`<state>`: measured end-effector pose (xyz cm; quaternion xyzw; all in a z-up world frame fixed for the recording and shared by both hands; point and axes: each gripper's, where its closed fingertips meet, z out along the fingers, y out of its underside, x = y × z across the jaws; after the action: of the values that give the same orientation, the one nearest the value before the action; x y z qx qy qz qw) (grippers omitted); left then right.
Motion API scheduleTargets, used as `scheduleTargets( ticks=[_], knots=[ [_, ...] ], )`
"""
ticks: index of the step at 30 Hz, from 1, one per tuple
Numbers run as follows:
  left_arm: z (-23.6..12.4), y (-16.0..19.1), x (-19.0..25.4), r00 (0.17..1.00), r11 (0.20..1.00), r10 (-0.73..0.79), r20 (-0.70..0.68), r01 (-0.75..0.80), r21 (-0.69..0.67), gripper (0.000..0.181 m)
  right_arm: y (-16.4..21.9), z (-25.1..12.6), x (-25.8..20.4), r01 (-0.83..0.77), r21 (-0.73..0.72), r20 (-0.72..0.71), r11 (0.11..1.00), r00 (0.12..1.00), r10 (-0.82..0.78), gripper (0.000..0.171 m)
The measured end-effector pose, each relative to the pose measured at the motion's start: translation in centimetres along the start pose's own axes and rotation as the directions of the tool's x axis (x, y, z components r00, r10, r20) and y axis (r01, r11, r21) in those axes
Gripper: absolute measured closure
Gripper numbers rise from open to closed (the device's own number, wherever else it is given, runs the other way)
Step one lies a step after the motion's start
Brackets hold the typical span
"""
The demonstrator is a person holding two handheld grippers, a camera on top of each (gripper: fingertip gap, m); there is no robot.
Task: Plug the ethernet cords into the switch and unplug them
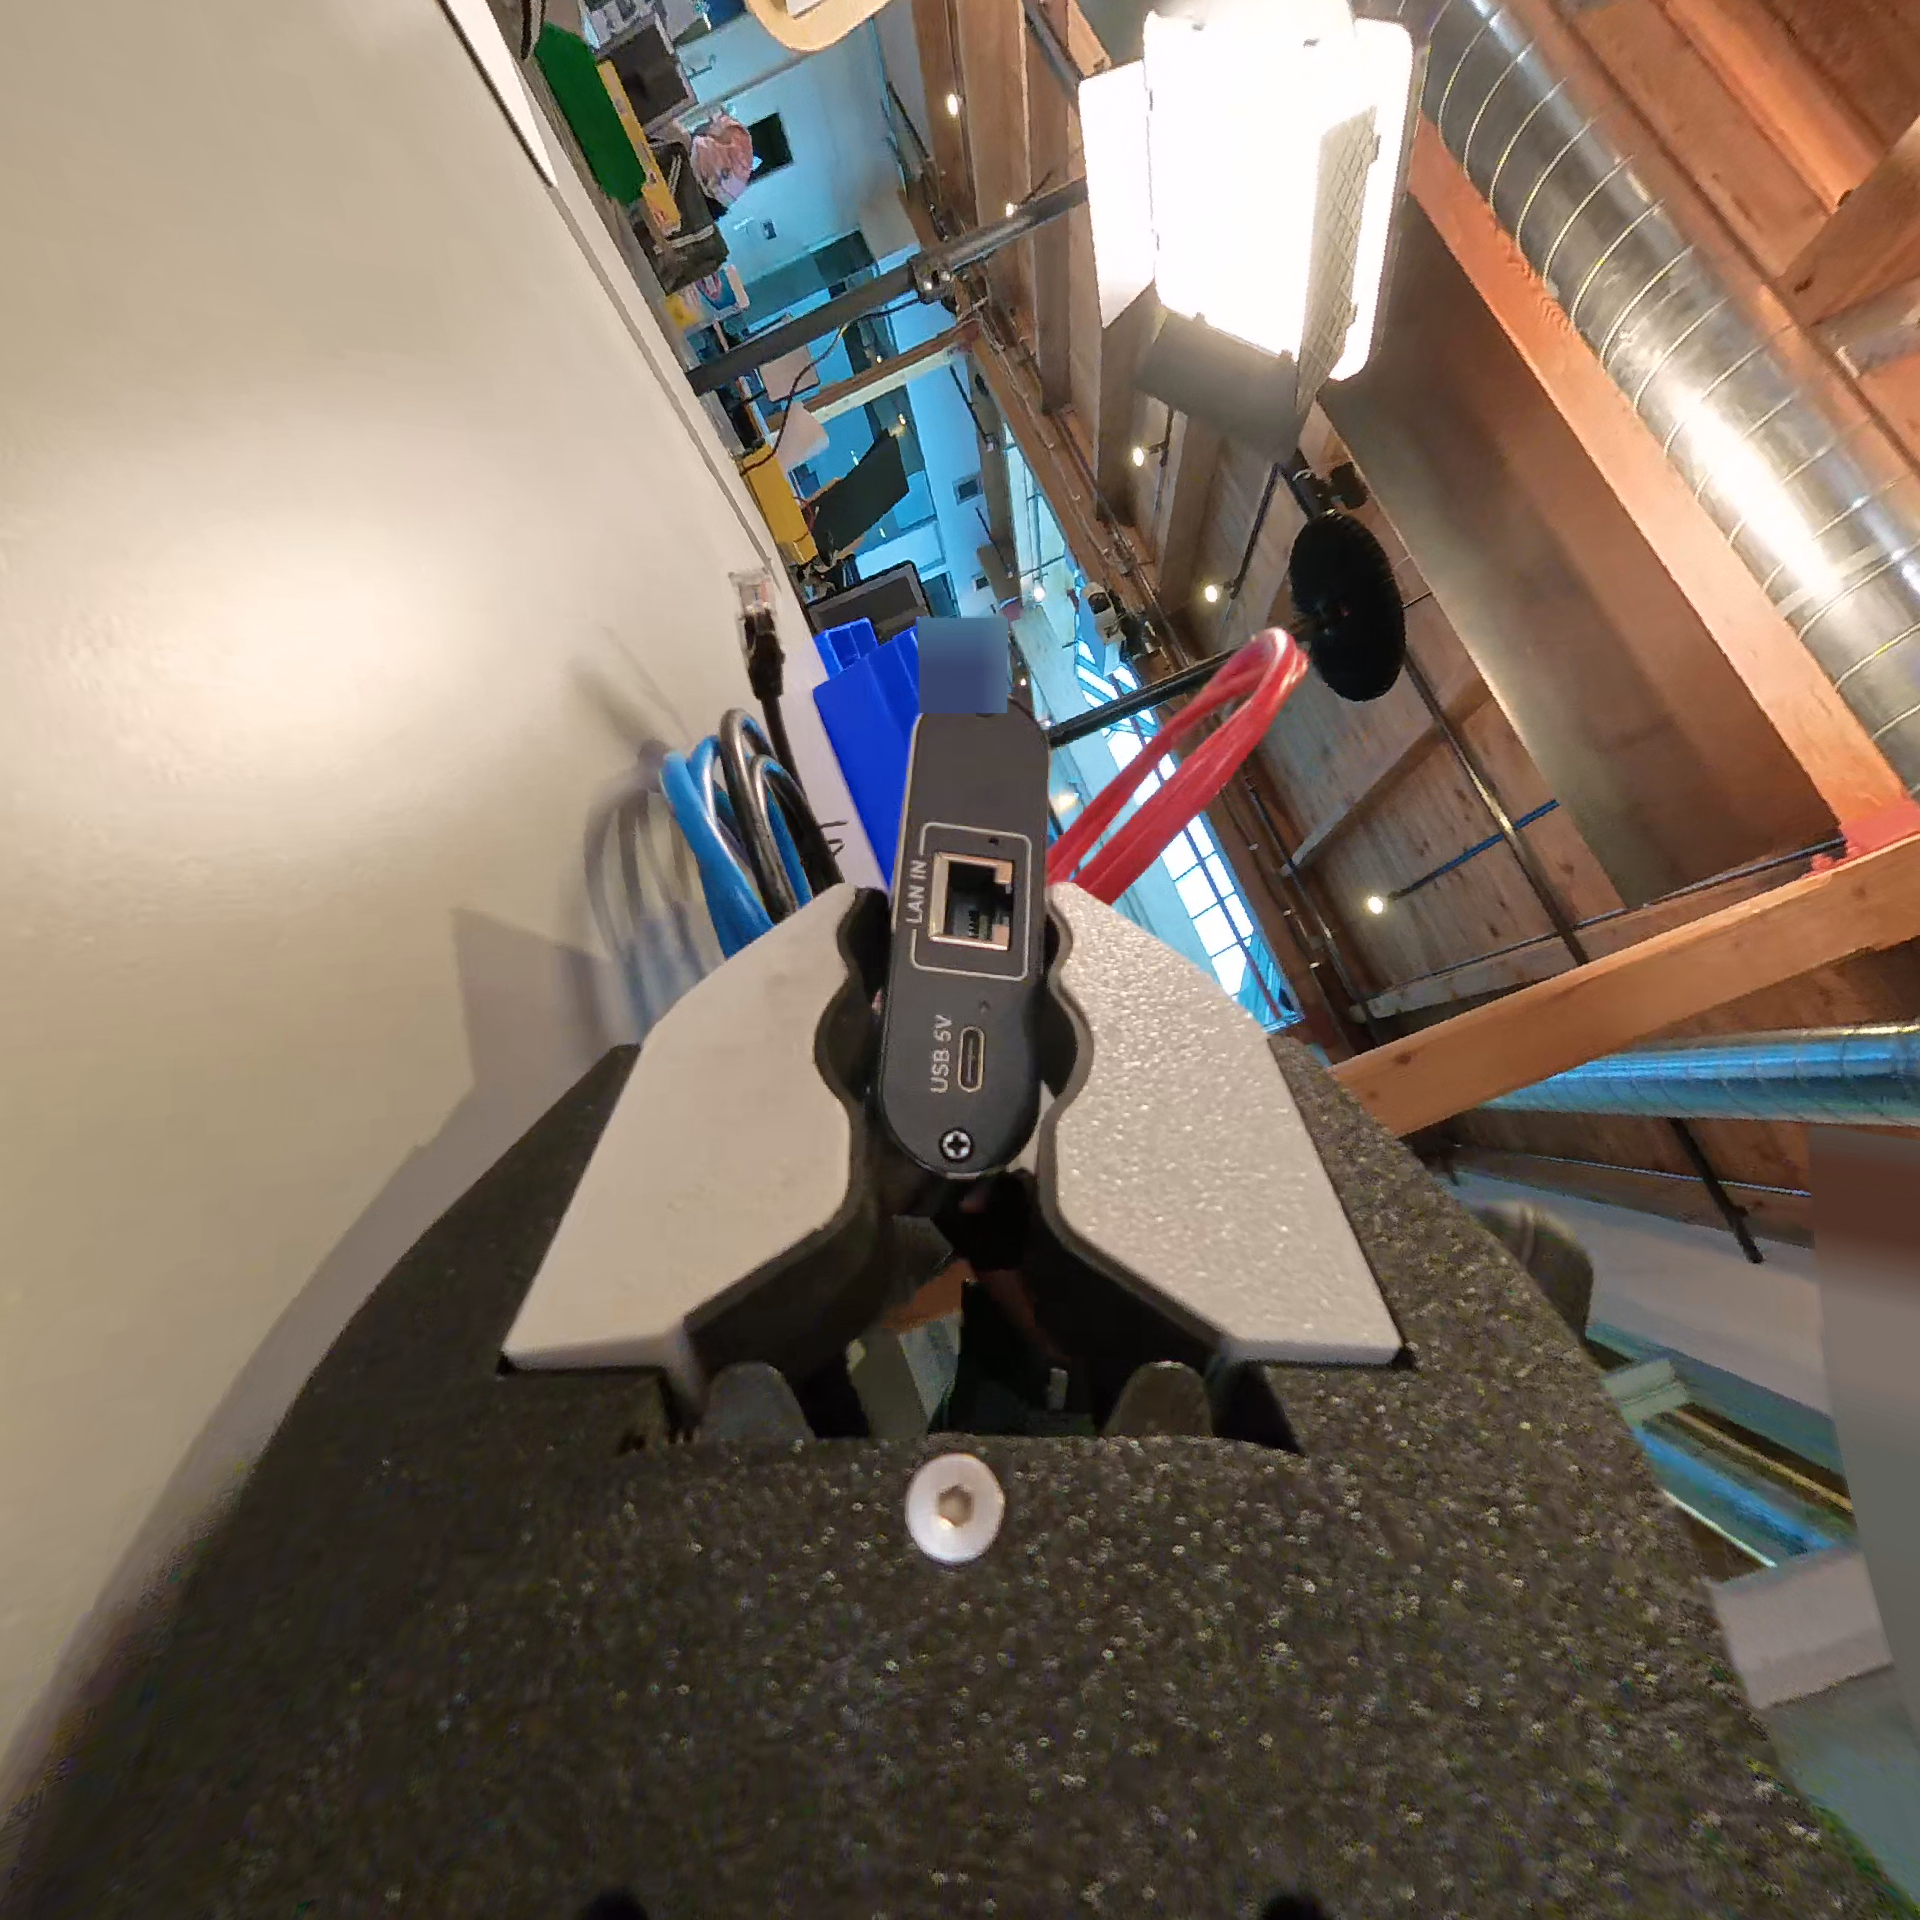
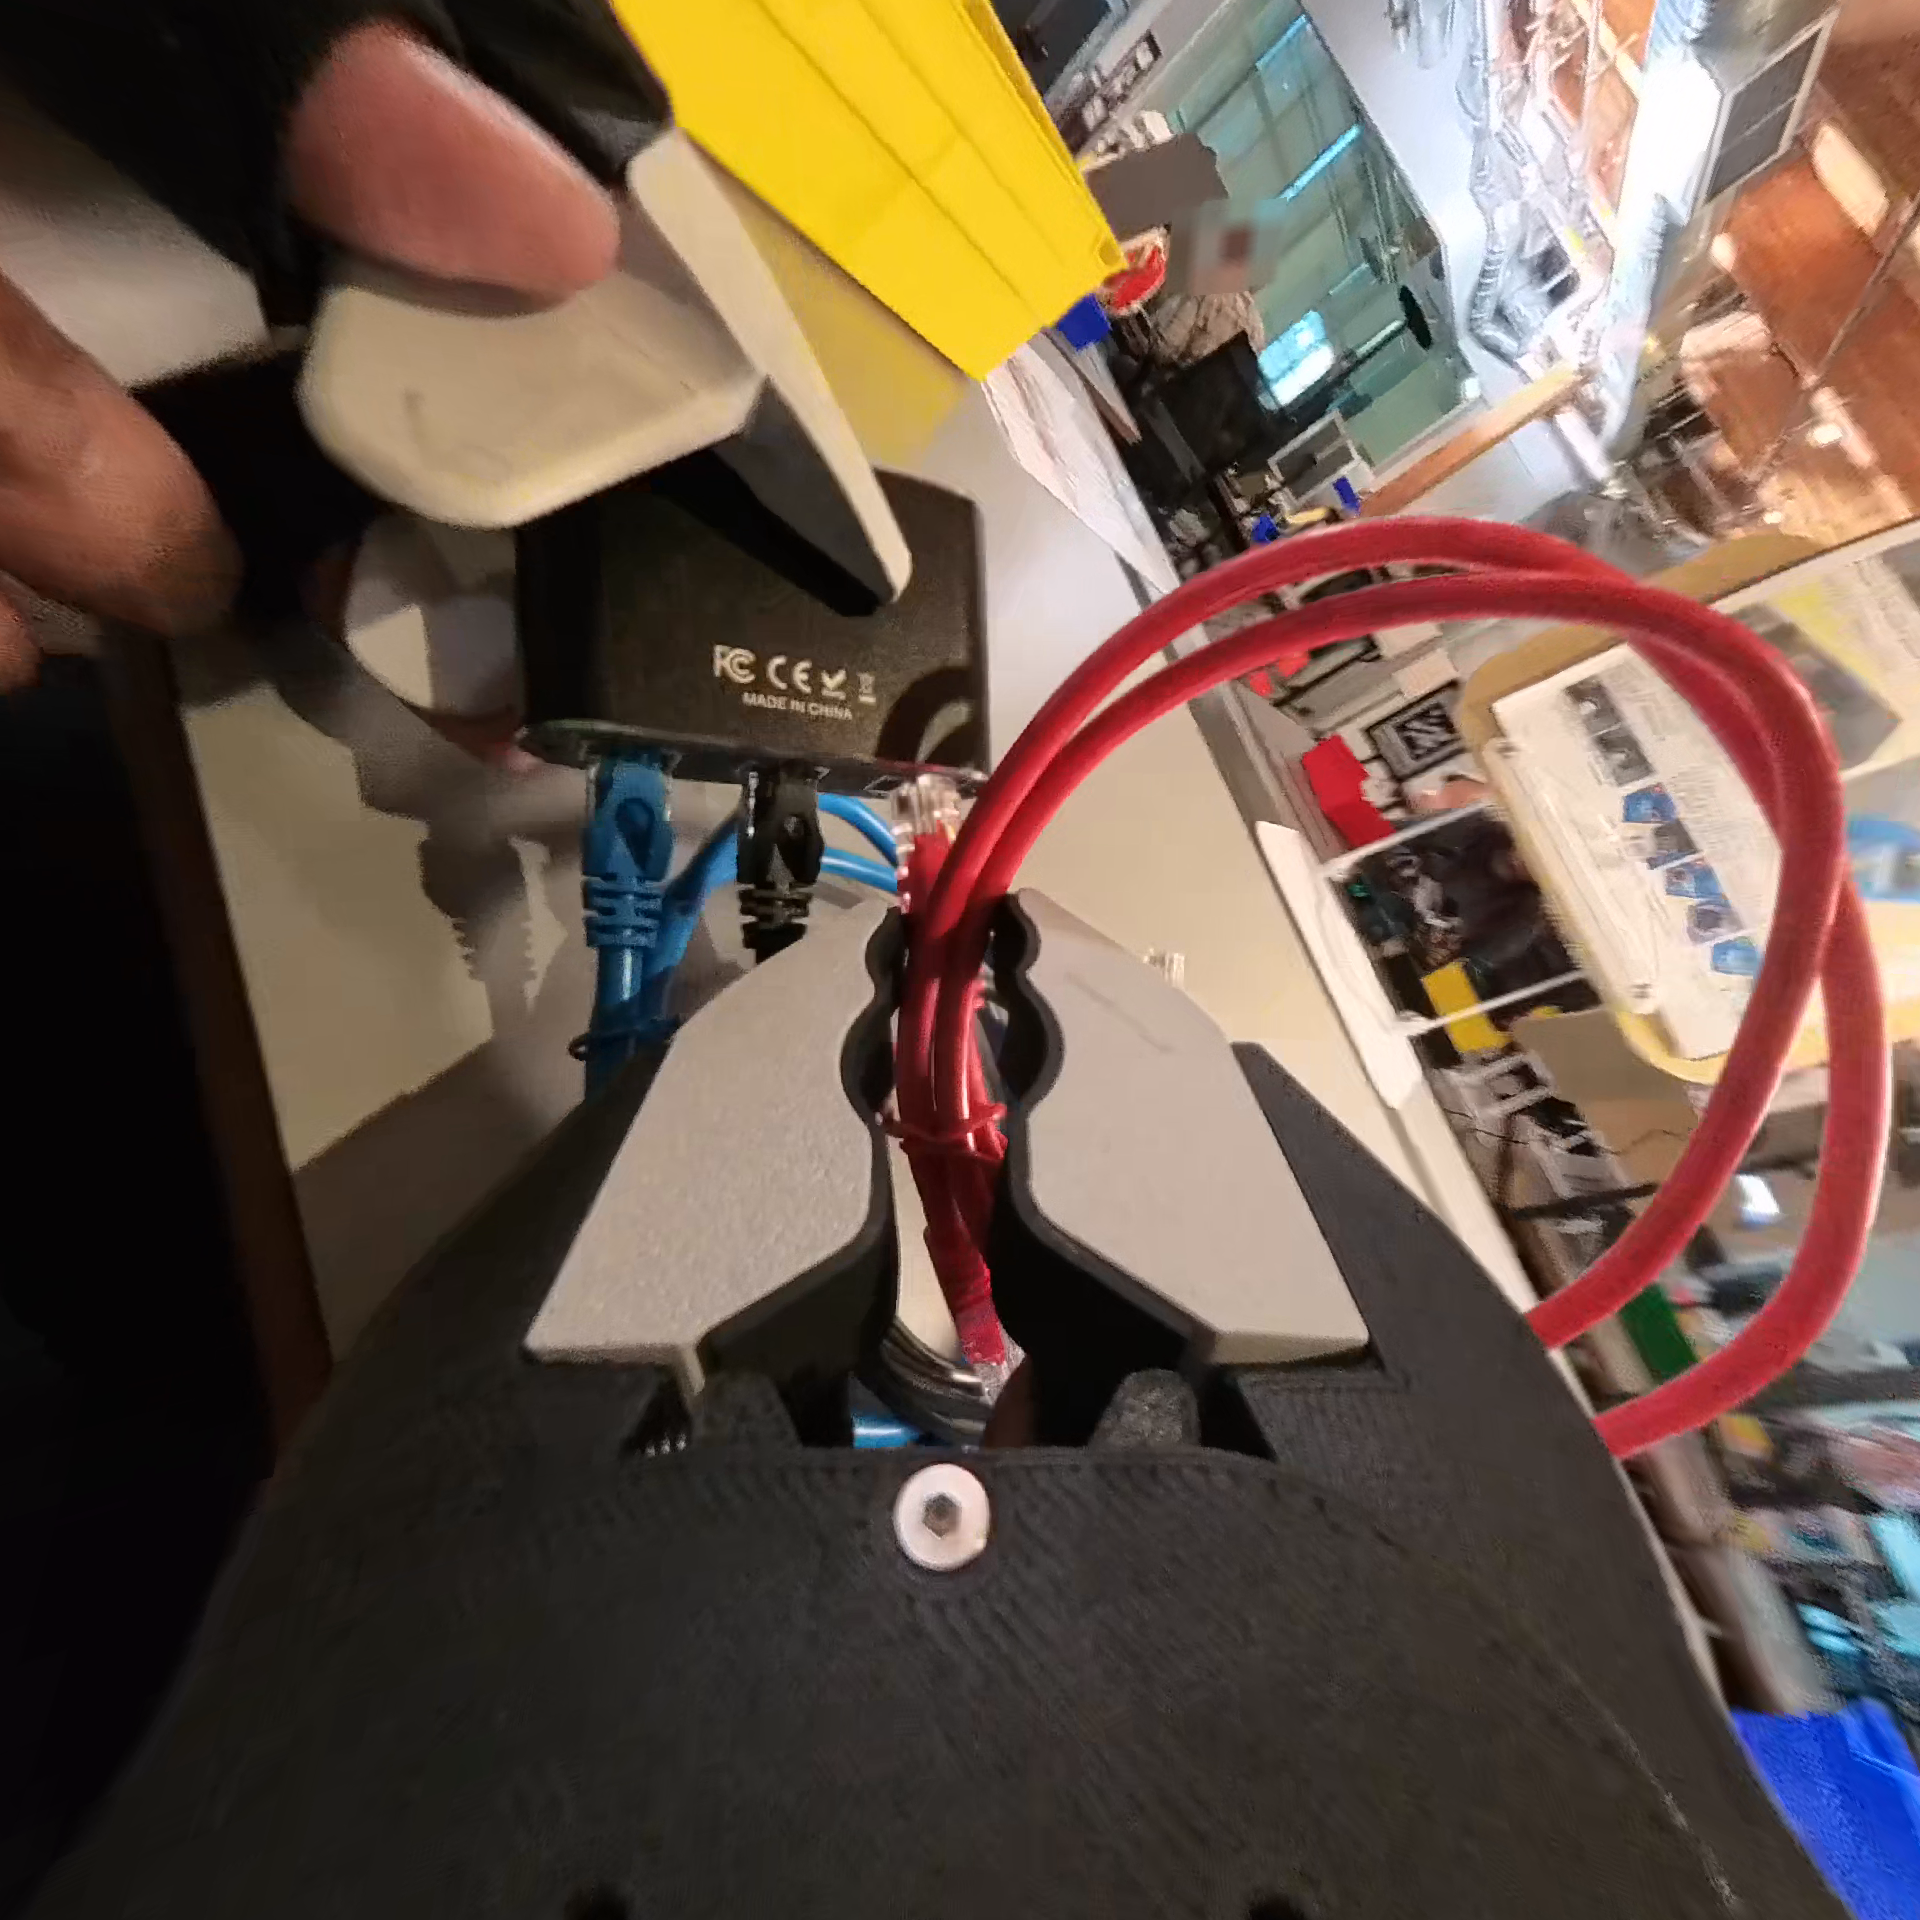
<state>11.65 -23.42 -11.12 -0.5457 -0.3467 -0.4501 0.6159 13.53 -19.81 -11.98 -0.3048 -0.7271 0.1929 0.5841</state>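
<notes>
Clamping the black ethernet switch (image 1: 961, 997) edge-on between its closed jaws, the left gripper (image 1: 961, 925) holds it lifted while the right gripper (image 2: 951, 971) pinches the coiled red ethernet cord (image 2: 1558, 935), its plug at the switch's end port beside the plugged blue cord (image 2: 621, 862) and black cord (image 2: 774, 862).

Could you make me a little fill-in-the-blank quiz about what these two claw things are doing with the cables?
1. The left gripper is shut on the black ____.
2. The right gripper is shut on the ____ cord.
3. A black cord and a ____ cord are plugged into the switch.

Missing words: switch; red; blue
</notes>
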Motion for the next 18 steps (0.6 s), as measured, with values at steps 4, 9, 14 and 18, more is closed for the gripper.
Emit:
scheduleTargets(
  ticks=[4, 9, 14, 18],
  knots=[
    [0.2, 0.1, 0.0, 1.000, 1.000, 0.016, -0.002, -0.016, -0.026, 0.154, 0.0, -0.6, 0.2, -0.123, 0.018, 0.146, 0.992, 0.982, 0.119, 0.147],
    [0.3, 0.4, 0.0, 1.000, 0.999, 0.025, -0.001, -0.025, -0.047, 0.154, 1.1, -1.7, -0.5, -0.252, -0.095, 0.432, 0.963, 0.861, 0.268, 0.143],
    [0.2, 0.3, 0.1, 0.999, 0.999, 0.029, -0.015, -0.030, -0.045, 0.153, 0.2, -2.2, 0.1, -0.258, -0.045, 0.546, 0.965, 0.803, 0.240, 0.145],
    [0.1, 0.4, 0.1, 0.999, 0.998, 0.043, -0.011, -0.043, -0.055, 0.154, 1.0, -1.2, 0.1, -0.052, -0.053, 0.537, 0.997, 0.840, 0.073, 0.148]
  ],
)
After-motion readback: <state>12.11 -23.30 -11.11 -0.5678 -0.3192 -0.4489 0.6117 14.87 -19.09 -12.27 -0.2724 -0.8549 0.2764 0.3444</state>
